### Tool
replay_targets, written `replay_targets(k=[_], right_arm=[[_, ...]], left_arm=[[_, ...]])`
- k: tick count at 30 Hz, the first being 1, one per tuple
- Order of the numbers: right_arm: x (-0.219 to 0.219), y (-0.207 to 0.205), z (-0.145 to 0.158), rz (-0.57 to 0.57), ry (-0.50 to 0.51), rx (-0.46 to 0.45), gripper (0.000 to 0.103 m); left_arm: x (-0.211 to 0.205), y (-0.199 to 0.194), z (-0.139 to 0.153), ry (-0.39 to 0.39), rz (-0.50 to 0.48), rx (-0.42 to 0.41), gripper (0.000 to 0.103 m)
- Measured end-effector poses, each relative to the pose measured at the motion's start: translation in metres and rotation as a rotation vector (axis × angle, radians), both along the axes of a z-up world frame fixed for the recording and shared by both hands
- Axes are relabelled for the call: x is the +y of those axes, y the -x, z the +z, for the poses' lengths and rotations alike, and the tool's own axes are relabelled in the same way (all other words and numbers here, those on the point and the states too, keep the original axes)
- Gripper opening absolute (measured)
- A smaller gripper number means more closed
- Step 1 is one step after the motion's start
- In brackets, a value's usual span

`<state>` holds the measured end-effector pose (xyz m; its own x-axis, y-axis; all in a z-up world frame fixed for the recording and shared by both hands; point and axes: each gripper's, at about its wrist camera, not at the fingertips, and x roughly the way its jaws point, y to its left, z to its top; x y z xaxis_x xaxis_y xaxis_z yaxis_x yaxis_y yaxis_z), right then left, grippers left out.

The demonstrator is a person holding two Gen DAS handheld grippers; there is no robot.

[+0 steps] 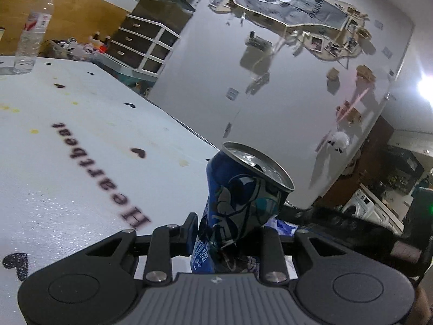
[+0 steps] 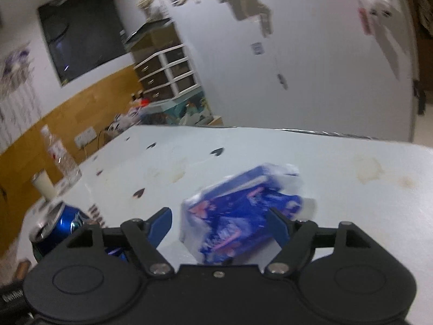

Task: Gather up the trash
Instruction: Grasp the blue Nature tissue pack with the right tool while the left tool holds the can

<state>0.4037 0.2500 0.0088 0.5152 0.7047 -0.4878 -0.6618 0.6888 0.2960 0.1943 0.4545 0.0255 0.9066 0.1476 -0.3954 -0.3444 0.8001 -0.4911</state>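
- My left claw (image 1: 226, 234) is matt black plastic, and it's got a glossy blue metal can (image 1: 240, 203) with a shiny silver lid.
- I see a white tabletop (image 1: 81, 149), faintly glittery and stained.
- There's a clear plastic bottle (image 1: 32, 29).
- Right claw (image 2: 220, 223): same matt plastic, around a glossy blue-and-white packet (image 2: 243, 208), too blurred to tell its material.

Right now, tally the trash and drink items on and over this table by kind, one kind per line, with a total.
Blue cans: 1, the blue can, held in the left gripper.
Clear plastic bottles: 1, the bottle, standing at the table's far edge.
Blue-and-white packets: 1, the packet, between the right gripper fingers.
White cups: 1, the cup, near the bottle.
Total: 4
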Motion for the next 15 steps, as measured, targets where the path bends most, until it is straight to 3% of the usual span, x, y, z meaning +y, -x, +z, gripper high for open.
replay_targets(k=[4,8,15], right_arm=[[0.026,0.012,-0.007,0.062,0.105,-0.107,0.073],[0.042,0.018,-0.019,0.084,0.205,-0.145,0.04],[0.035,0.025,-0.022,0.117,0.256,-0.148,0.016]], left_arm=[[0.003,0.002,0.002,0.006,0.007,0.0,0.029],[0.002,0.0,0.001,-0.022,0.03,0.031,0.029],[-0.003,-0.003,0.001,-0.069,0.033,0.059,0.029]])
